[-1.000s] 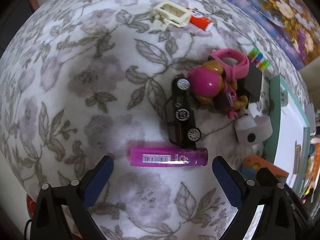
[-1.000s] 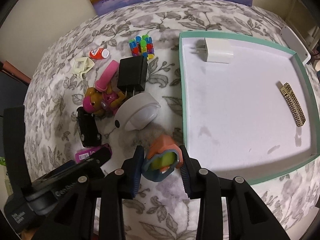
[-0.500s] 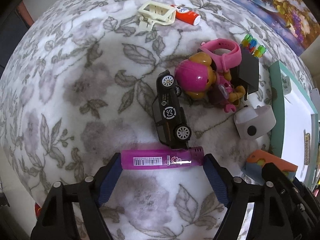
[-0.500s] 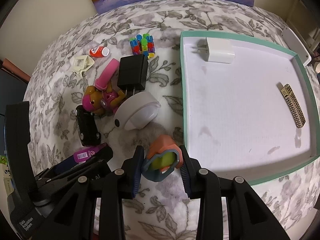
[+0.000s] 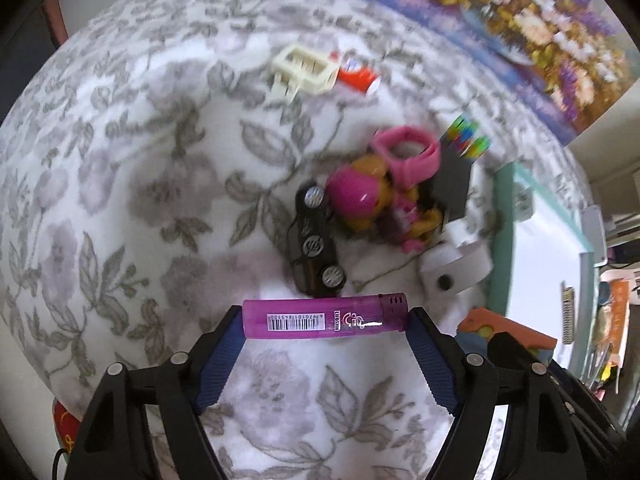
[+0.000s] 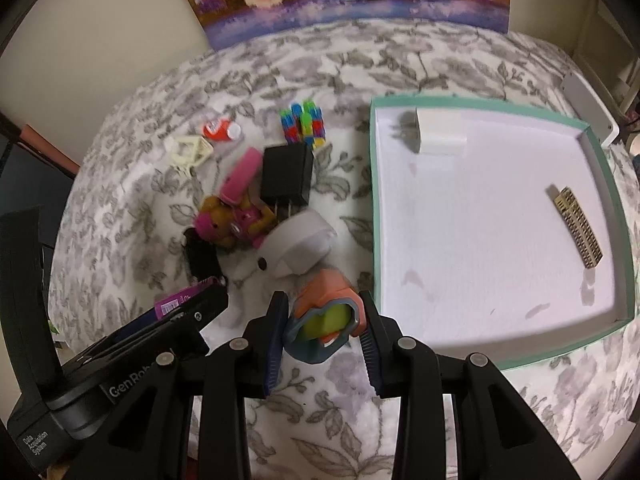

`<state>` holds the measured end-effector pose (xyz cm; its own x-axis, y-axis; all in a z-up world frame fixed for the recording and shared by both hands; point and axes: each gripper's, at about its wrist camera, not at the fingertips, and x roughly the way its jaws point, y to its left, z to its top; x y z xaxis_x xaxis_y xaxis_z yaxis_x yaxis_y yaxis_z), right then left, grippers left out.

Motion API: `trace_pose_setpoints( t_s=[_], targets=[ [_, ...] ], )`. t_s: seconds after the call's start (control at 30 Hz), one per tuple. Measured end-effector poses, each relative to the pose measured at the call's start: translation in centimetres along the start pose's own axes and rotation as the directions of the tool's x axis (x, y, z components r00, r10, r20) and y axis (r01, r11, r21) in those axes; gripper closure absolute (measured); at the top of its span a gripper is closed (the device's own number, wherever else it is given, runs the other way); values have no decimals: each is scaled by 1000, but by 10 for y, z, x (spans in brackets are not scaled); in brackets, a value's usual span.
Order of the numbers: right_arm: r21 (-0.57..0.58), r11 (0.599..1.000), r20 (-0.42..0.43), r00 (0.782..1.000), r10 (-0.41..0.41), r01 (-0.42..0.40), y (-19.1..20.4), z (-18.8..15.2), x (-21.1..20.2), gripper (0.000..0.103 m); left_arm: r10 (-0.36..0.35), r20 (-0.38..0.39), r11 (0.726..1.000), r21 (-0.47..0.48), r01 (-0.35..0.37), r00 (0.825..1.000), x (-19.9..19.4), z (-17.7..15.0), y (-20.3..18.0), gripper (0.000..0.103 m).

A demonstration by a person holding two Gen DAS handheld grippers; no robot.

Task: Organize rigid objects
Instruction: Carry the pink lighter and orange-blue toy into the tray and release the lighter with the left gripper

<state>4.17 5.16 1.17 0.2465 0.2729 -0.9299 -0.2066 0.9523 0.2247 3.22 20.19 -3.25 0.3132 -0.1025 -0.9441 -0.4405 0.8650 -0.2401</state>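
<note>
The left wrist fisheye is looking steeply down, close over the grey floral tablecloth (image 5: 120,200), facing the toy pile. The right wrist fisheye is looking down from a little higher, taking in the teal-rimmed white tray (image 6: 616,208). Both are sharing the pink-helmeted toy dog (image 5: 360,200) (image 6: 224,224) and the tray's edge.

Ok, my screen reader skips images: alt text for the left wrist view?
The left gripper clamps a purple lighter end to end over a floral cloth. Behind lie a black toy car and a pink toy dog.
</note>
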Motion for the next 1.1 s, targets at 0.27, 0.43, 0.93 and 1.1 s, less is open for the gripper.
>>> trace_pose_setpoints(
  t_s=[0.27, 0.43, 0.93, 1.1],
  targets=[
    [44, 999, 25, 1000, 10, -11, -14, 4, -10, 67, -13, 69, 1000, 21, 12, 998, -20, 10, -3, 20],
    [131, 991, 41, 999, 26, -31, -44, 9, -17, 67, -27, 85, 999, 41, 24, 996, -33, 5, 0, 20],
    [379, 924, 86, 992, -90, 50, -165, 8, -40, 67, -49, 120, 941, 339, 5, 992, -40, -37, -106, 20],
    [409, 910, 84, 989, -119, 74, -186, 6, -41, 67, -54, 96, 907, 421, 8, 994, -24, -53, -136, 20]
  ],
)
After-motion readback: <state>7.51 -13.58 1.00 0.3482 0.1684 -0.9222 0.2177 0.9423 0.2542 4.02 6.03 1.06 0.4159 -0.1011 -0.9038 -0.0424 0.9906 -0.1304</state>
